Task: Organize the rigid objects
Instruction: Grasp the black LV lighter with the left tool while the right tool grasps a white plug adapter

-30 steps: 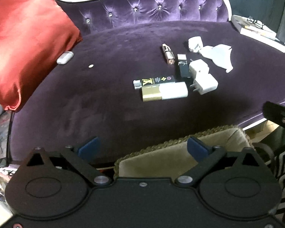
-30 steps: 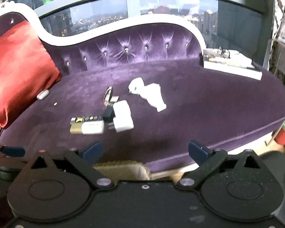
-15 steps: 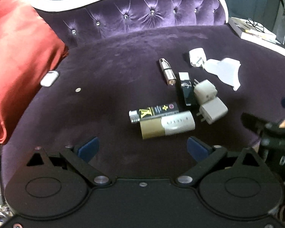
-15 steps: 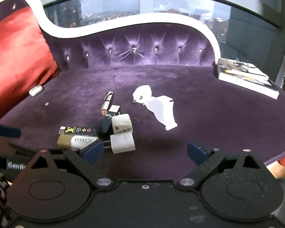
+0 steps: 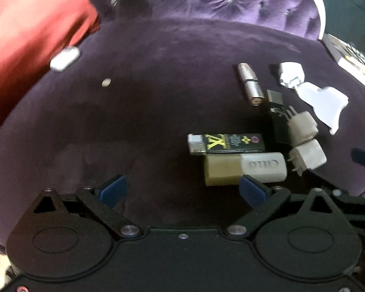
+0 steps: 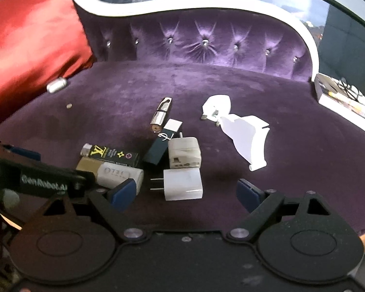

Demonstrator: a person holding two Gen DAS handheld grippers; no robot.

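Hovering over a purple velvet sofa seat [image 6: 231, 90], both grippers point down at a cluster of small items. The right gripper [image 6: 186, 192] has its blue fingers [image 6: 124, 192] spread wide but closing, holding nothing; a white plug charger [image 6: 182, 186] lies on the seat between them, untouched. Just beyond it sits a white travel adapter [image 6: 185, 152], with a dark slim box [image 6: 161, 147] and a silver tube [image 6: 161, 114] past that. Farther right lie a white plug [image 6: 217, 107] and a white flat plastic piece [image 6: 245, 138]. The left gripper [image 5: 181, 186] is wide open and empty over bare velvet; its right finger [image 5: 251, 189] is just in front of a gold-and-white bottle [image 5: 245, 168], whether touching is unclear. A black box with gold lettering [image 5: 226, 142] lies just beyond the bottle. Far left, a red cushion [image 6: 29, 41] rests against the tufted back.
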